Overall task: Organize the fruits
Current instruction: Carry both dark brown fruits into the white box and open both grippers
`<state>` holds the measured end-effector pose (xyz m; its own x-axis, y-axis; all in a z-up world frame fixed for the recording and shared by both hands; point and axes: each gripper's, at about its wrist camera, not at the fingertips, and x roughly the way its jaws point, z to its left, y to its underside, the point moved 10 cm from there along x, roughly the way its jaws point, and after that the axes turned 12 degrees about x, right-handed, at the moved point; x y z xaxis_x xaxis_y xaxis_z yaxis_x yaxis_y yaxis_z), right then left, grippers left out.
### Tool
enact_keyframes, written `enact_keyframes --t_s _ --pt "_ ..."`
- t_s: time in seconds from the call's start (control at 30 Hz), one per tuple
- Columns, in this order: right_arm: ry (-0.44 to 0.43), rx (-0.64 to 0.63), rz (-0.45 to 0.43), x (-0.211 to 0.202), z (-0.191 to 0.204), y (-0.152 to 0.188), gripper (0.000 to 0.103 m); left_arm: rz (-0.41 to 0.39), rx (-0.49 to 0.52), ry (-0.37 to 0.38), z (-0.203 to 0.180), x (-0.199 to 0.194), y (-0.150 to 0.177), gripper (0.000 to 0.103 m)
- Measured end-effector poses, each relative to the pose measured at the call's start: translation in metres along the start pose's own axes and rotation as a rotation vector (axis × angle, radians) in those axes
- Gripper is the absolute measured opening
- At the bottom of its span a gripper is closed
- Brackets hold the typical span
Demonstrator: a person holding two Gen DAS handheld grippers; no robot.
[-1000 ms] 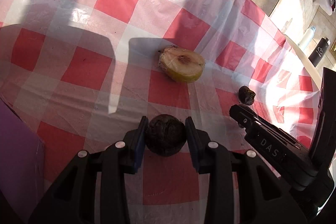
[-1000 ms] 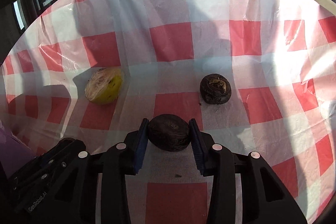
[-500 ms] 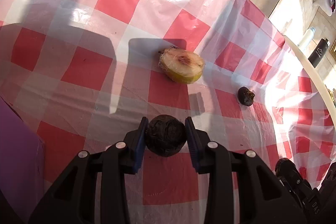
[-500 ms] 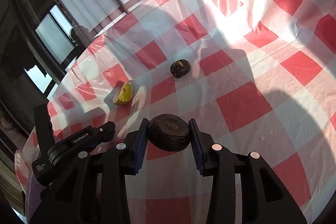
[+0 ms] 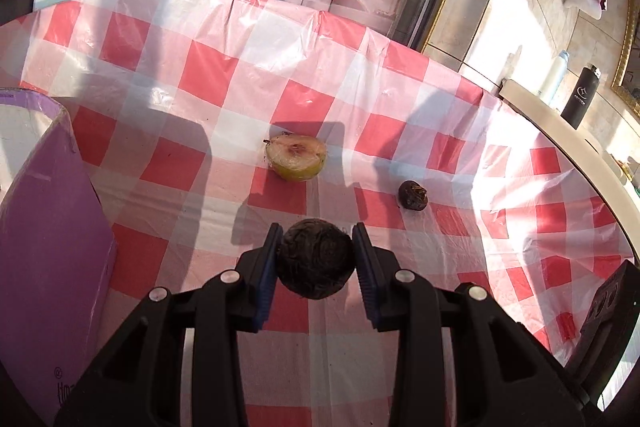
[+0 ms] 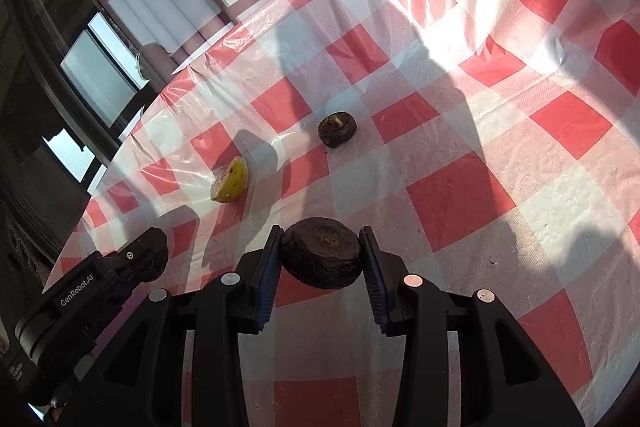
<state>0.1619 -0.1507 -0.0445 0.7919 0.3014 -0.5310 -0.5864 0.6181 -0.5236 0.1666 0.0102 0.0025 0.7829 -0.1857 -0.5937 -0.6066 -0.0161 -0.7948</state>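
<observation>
Visibly, "GenRobot.AI"-marked left gripper [image 6: 154, 263] and right gripper [image 6: 322, 259] each clenched on 1 dark fruit [image 6: 322, 257].

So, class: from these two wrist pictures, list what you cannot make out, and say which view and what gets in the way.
- Purple box, left wrist view: cut off by the left edge; its contents are hidden by its own wall.
- Dark fruit in the left gripper: its underside is hidden, and so are the sides behind the pads.
- Dark fruit in the right gripper: the same applies.
- Halved yellow fruit, right wrist view: the cut face is turned away.
- Black bottle: its logo is too small to read.
</observation>
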Motion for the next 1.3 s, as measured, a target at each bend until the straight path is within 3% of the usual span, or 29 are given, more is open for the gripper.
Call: enact_keyframes --t_s 0.3,0.5,0.67,1.03,1.3 --pt "0.01 -0.043 0.009 -0.009 0.008 0.012 0.039 0.019 0.085 0.009 -0.016 -0.097 0.047 0.036" --pt "-0.092 -0.02 0.024 -0.043 0.033 0.063 0.039 -0.069 0.079 0.009 0.01 -0.168 0.048 0.036" --pt "-0.145 -0.074 0.042 -0.066 0.069 0.098 0.039 -0.132 0.081 -0.019 0.033 -0.213 0.045 0.036" --pt "-0.28 -0.355 0.021 -0.117 0.191 0.145 0.039 -0.171 -0.012 -0.178 0.13 -0.264 0.042 0.036" --pt "-0.303 -0.56 0.042 -0.112 0.254 0.192 0.039 -0.073 -0.028 -0.285 0.188 -0.256 0.065 0.036"
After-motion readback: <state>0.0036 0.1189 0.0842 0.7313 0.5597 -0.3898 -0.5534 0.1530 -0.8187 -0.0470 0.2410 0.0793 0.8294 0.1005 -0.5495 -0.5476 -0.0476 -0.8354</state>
